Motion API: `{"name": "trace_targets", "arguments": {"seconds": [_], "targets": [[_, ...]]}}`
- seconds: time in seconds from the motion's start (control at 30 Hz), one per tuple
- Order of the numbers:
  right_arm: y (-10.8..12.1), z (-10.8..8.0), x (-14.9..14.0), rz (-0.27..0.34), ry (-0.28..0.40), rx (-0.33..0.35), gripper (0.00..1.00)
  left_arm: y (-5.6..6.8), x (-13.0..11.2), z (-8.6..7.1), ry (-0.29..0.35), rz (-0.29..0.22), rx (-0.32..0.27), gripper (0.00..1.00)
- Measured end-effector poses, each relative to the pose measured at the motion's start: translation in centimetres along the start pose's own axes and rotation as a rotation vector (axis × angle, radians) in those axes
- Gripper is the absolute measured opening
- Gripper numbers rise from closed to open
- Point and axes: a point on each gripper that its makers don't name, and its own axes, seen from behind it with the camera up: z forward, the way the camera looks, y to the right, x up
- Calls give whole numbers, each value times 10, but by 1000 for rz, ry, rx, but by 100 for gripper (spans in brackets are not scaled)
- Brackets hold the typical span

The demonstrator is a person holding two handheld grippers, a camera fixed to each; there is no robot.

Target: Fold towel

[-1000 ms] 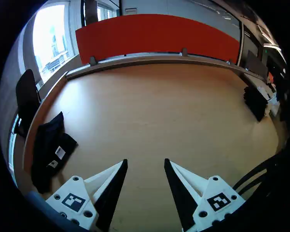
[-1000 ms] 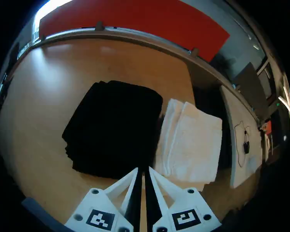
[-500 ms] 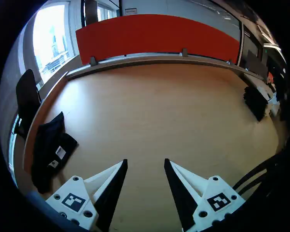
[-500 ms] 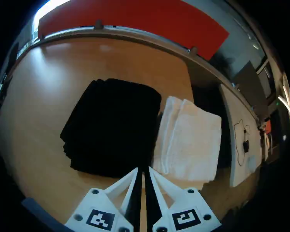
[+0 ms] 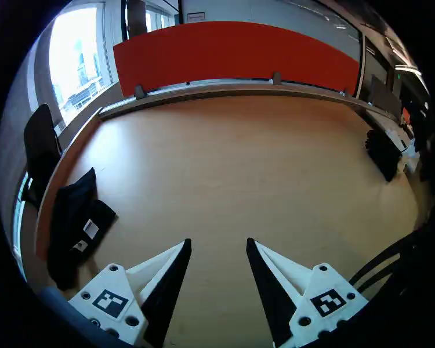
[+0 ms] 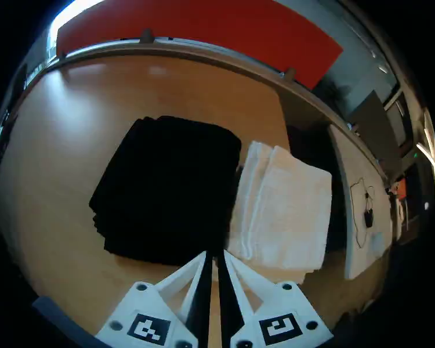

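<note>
Neatly folded black towel (image 6: 168, 188), flat

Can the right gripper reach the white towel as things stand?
Probably yes: the white towel lies just ahead of the right gripper with nothing between, though its fingers are shut.

At the worktop's (image 6: 55, 145) right edge lie one black towel (image 6: 165, 191) and one white towel (image 6: 281, 214); at its left, one dark bundle (image 5: 75, 223), perhaps cloth.
</note>
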Motion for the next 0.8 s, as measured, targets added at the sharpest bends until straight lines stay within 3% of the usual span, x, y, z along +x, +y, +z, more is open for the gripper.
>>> {"name": "trace_targets", "arguments": {"seconds": [0.23,0.3,0.43,0.8], "targets": [[8,-1,0,10,9,-31,64,0,1,1,2,-1,-1,69],[10,-3,0,11,15,-38,69,1,1,1,3,0,-1,69],[11,-4,0,13,18,-48,91,2,2,1,4,-2,-3,69],[3,-5,0,17,29,-39,91,1,3,0,9,-4,-3,69]]}}
